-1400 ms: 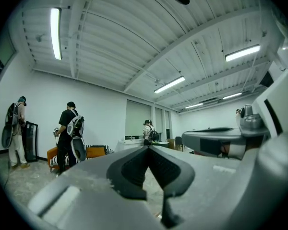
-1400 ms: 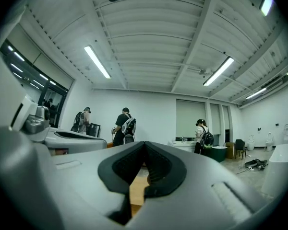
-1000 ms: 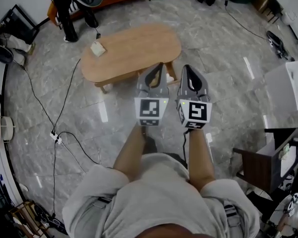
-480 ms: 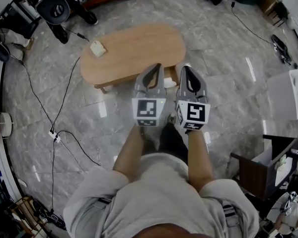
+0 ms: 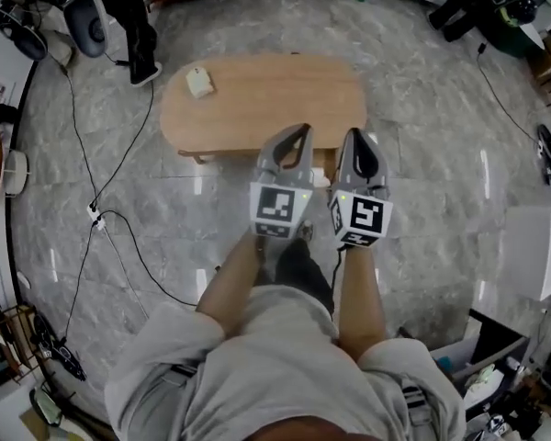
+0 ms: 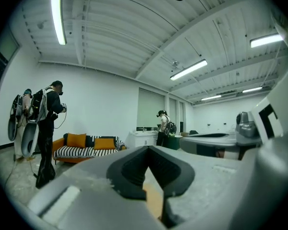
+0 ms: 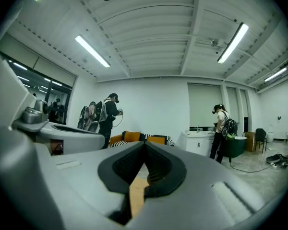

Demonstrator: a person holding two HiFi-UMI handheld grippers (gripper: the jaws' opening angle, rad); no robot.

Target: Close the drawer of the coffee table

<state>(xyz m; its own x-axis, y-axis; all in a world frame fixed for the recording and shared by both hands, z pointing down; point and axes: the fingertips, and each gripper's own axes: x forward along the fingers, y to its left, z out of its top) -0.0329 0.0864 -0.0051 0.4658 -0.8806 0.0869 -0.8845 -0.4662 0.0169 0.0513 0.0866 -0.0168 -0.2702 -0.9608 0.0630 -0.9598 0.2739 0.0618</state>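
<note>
Oval light-wood coffee table [image 5: 257, 99] upper centre of frame, grey left gripper [image 5: 301, 131] and grey right gripper [image 5: 356, 136] side by side over its near edge, both jaws closed, holding nothing

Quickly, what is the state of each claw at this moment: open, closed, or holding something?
Left grey claw: closed, holding nothing.
Right grey claw: closed, holding nothing.

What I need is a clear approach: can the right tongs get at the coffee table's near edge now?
Probably yes. The right tongs, shut and empty, point at the near edge of the coffee table; nothing stands between, and the left tongs sit alongside, not across.
</note>
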